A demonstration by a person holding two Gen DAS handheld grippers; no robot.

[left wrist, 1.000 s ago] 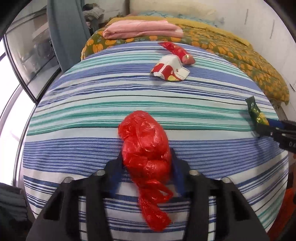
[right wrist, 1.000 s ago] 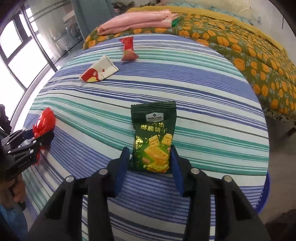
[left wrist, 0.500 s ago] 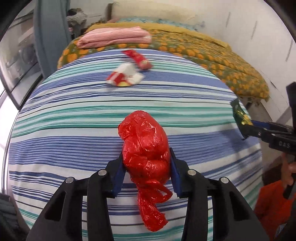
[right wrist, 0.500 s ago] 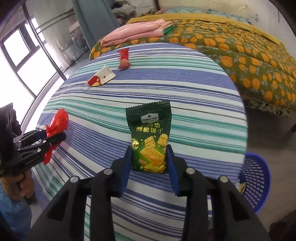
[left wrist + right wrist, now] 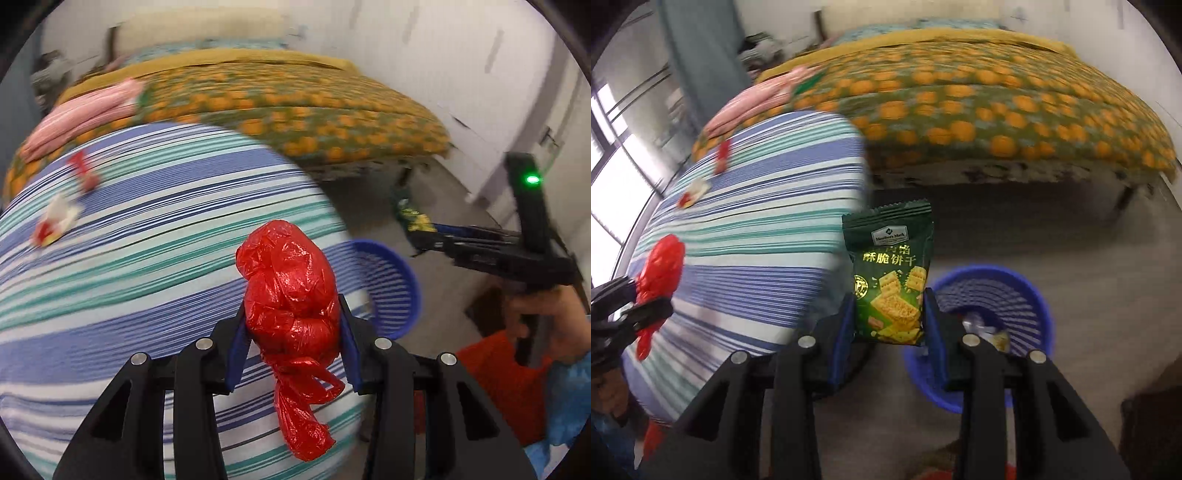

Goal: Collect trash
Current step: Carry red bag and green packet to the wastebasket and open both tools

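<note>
My left gripper (image 5: pixel 291 332) is shut on a crumpled red plastic bag (image 5: pixel 290 291) and holds it over the right edge of the striped round table (image 5: pixel 129 258). My right gripper (image 5: pixel 888 317) is shut on a green cracker packet (image 5: pixel 890 273) and holds it off the table, above the floor beside a blue basket (image 5: pixel 993 295). The basket also shows in the left wrist view (image 5: pixel 388 280), past the table edge. A white and red wrapper (image 5: pixel 55 221) and a red wrapper (image 5: pixel 83 171) lie on the far left of the table.
A bed with an orange-patterned cover (image 5: pixel 997 103) stands behind the table, with folded pink cloth (image 5: pixel 85 114) on it. The basket holds some trash (image 5: pixel 986 332). A window (image 5: pixel 613 162) is at the left. An orange object (image 5: pixel 506 384) sits low right near the hand.
Both grippers have swung right with their loads. The packet has left the table and hangs by the blue basket. The red bag has reached the table's right edge.
</note>
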